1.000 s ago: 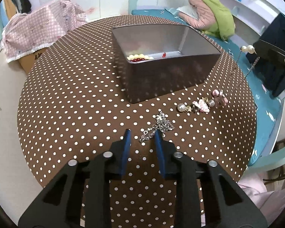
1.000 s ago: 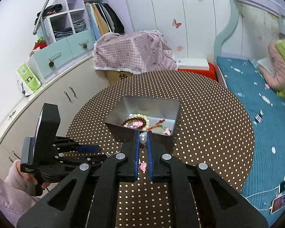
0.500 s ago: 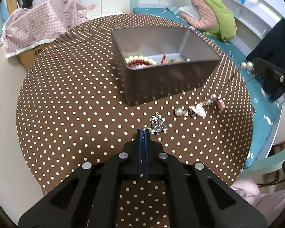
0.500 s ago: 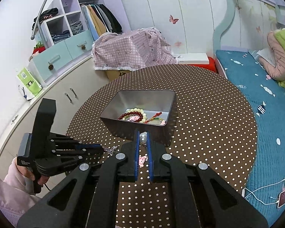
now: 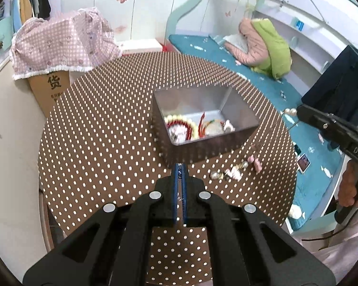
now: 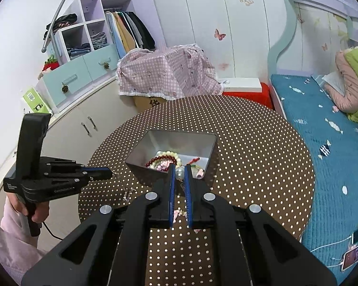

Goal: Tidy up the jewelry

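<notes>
- While both tongs carry jewelry toward the tin (image 5: 241,140), right tongs (image 6: 179,168) pinch a pearl (image 6: 179,173); its chain trails to the surface (image 6: 250,166).
- Left tongs (image 5: 179,166) pressed together on a silver chain (image 6: 126,196).
- Next: lift over tin rim, release.

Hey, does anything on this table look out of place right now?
Yes. A pearl-and-pink jewelry piece trails loose on the dotted tablecloth outside the metal box, where the other beads lie. Nothing looks spilled or broken.
</notes>
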